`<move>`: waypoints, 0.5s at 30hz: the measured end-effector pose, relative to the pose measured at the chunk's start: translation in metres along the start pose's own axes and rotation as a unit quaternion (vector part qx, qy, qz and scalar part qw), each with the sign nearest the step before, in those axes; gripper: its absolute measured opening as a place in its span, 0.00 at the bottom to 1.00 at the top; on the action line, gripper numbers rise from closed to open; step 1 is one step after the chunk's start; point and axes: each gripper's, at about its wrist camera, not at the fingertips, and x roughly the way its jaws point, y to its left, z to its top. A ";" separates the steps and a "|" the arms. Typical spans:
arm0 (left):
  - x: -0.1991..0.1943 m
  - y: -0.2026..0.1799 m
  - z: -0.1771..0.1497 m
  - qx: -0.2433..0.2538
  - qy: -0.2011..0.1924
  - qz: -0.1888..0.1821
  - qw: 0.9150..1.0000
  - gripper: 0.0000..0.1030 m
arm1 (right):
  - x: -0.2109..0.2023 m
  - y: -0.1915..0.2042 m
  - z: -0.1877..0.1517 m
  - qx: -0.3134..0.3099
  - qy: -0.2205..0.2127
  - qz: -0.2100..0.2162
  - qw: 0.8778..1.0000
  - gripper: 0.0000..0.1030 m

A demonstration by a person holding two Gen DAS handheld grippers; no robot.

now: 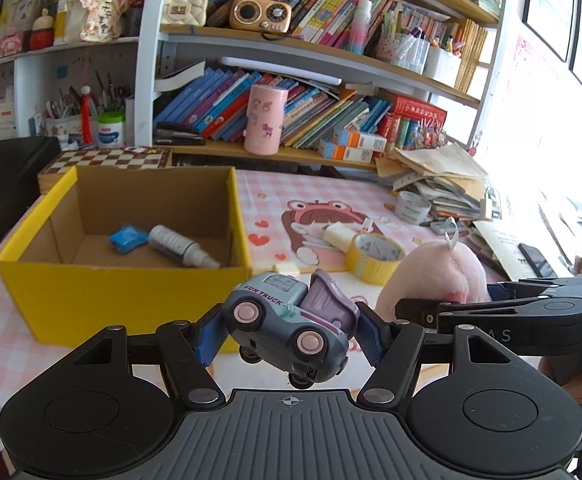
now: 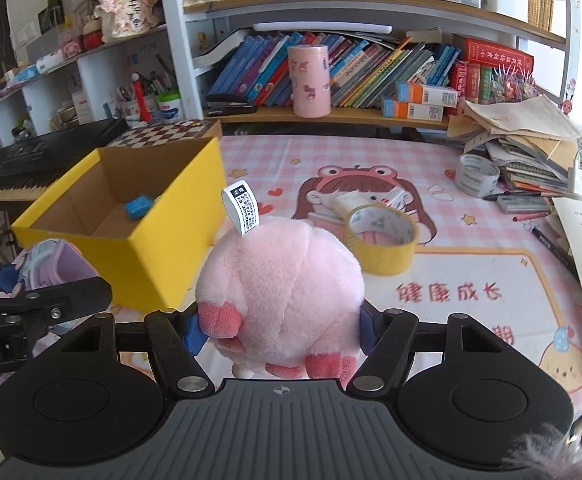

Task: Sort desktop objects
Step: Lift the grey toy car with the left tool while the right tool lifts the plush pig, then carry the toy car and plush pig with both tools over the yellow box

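Observation:
My left gripper (image 1: 289, 334) is shut on a grey and purple toy truck (image 1: 291, 324), held tilted above the desk just in front of the yellow cardboard box (image 1: 123, 292). The box holds a blue packet (image 1: 127, 238) and a grey spray bottle (image 1: 181, 247). My right gripper (image 2: 281, 326) is shut on a pink plush toy (image 2: 281, 284) with a white label, held above the desk right of the box (image 2: 147, 256). The plush also shows in the left wrist view (image 1: 435, 276), and the truck at the left edge of the right wrist view (image 2: 57, 266).
A yellow tape roll (image 2: 383, 240) and a white tape roll (image 2: 477, 174) lie on the pink checked tablecloth (image 2: 451, 292). A pile of papers and books (image 2: 531, 148) and pens sit at the right. A chessboard (image 1: 107, 160), a keyboard (image 2: 31, 164) and bookshelves stand behind.

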 end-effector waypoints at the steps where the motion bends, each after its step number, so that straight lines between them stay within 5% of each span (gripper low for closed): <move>1: -0.003 0.003 -0.002 0.000 0.001 0.000 1.000 0.65 | -0.001 0.005 -0.002 0.000 0.001 0.000 1.000 0.64; 15: -0.040 0.035 -0.026 -0.002 0.007 -0.005 1.000 0.65 | -0.020 0.059 -0.034 0.000 0.018 0.003 1.000 0.64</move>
